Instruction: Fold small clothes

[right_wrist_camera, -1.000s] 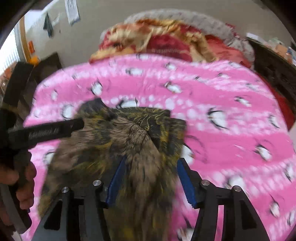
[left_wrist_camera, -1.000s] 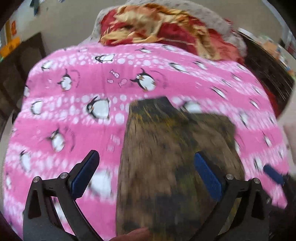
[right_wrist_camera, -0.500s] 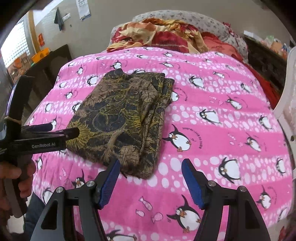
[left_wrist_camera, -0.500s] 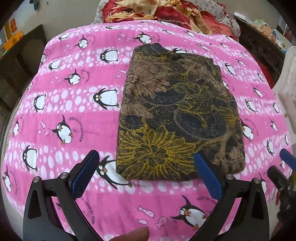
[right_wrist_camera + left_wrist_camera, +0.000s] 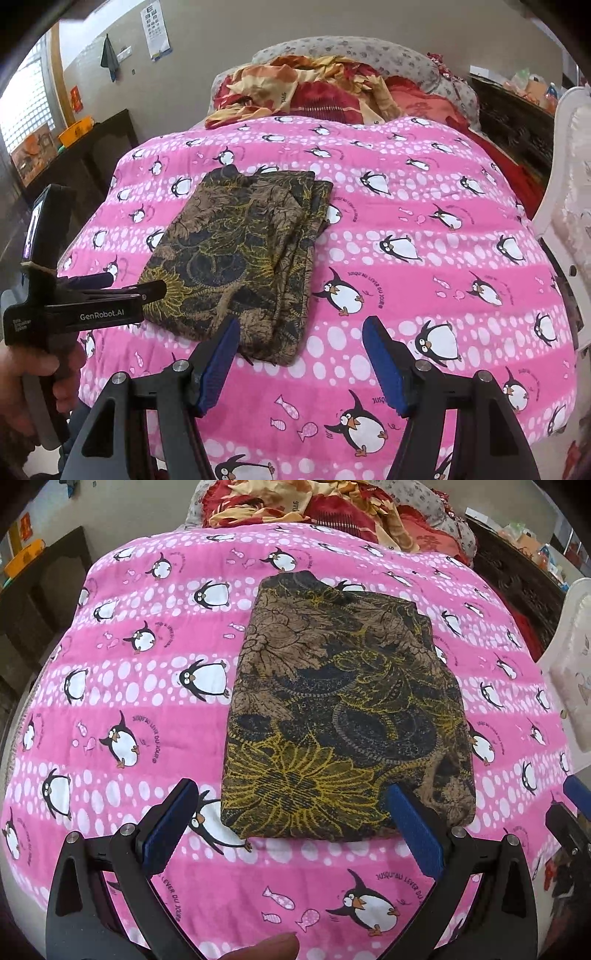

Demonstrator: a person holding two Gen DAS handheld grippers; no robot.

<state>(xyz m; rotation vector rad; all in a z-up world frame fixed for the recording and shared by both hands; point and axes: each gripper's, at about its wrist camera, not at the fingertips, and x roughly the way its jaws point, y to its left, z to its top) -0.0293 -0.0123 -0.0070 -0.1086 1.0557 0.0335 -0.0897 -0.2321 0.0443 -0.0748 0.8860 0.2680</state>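
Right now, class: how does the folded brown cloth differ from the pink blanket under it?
1. The cloth has a brown, black and yellow floral print; the blanket is pink with penguins and white dots.
2. The cloth is folded into a compact, layered rectangle; the blanket lies spread over the bed.
3. The cloth covers only a patch of the far larger blanket.
Both are patterned fabric, lying flat.

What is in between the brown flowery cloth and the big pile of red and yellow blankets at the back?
Only pink penguin blanket. In the right wrist view, nothing else sits between the folded cloth and the red and yellow pile.
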